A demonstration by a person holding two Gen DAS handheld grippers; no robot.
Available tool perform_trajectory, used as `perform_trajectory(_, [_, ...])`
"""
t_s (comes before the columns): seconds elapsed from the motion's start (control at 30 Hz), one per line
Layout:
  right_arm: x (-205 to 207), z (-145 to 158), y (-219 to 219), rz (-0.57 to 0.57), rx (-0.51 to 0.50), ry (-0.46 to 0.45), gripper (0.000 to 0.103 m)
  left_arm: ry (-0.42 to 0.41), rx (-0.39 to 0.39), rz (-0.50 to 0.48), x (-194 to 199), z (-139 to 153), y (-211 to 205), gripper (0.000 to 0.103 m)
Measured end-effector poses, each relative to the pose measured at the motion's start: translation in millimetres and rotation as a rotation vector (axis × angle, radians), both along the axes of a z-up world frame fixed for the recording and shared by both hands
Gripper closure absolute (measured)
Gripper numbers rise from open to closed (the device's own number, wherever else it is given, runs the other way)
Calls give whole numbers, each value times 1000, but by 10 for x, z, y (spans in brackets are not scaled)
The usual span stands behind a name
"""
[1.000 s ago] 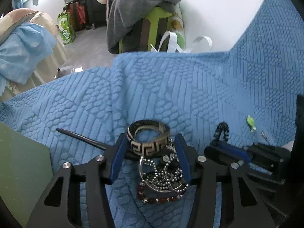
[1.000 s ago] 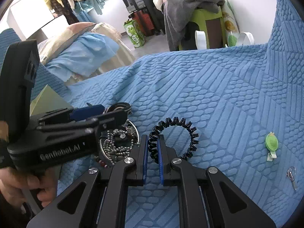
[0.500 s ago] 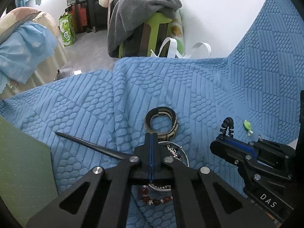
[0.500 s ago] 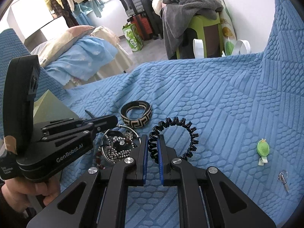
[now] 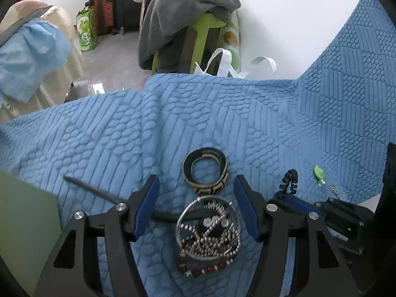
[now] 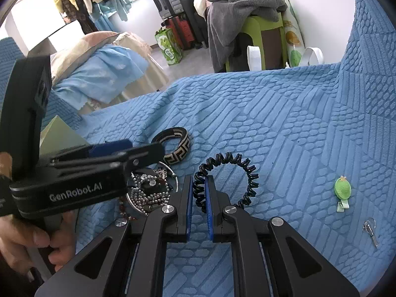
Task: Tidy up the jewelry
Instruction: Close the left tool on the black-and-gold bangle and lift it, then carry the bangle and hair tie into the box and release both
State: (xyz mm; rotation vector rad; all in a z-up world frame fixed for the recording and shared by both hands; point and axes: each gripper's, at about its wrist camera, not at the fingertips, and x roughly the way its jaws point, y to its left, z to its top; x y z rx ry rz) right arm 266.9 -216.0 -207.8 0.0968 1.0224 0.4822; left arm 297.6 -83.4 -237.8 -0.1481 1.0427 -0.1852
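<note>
— What lies under everything you're looking at?

— A blue textured blanket (image 6: 284,128), reaching up on your far right. A green card (image 5: 22,225) lies at your near left.

— And beyond it?

— Far off, you have a green stool (image 6: 262,32) draped with a grey towel (image 6: 237,5). A green carton (image 5: 85,33) and red suitcase (image 6: 179,29) stand on the floor, left of the stool.

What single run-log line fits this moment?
left gripper: open over beads | right gripper: shut on coil | bangle: on cloth
</note>
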Motion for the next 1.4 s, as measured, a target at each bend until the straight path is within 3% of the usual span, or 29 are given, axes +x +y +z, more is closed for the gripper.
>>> perform_trajectory(0.27, [35, -23, 6, 4, -21, -2, 95, -21, 76, -67, 57, -164, -218, 41])
perform_trajectory(0.4, [62, -19, -33, -12, -13, 4, 95, -67, 151, -61, 2, -193, -266, 61])
perform_trajectory(0.53, [71, 14, -55, -23, -21, 1, 95, -61, 107, -28, 19, -185, -160, 83])
perform_trajectory(0.6, [59, 45, -58, -25, -26, -7, 95, -56, 89, -26, 20, -181, -137, 88])
perform_trajectory(1.1, [-93, 473, -59, -56, -82, -82, 95, -80, -8, 19, -190, 270, 81, 90])
perform_trajectory(1.4, [-236, 1078, 56, -58, -76, -153, 95, -142, -16, 42, -405, 965, 376, 90])
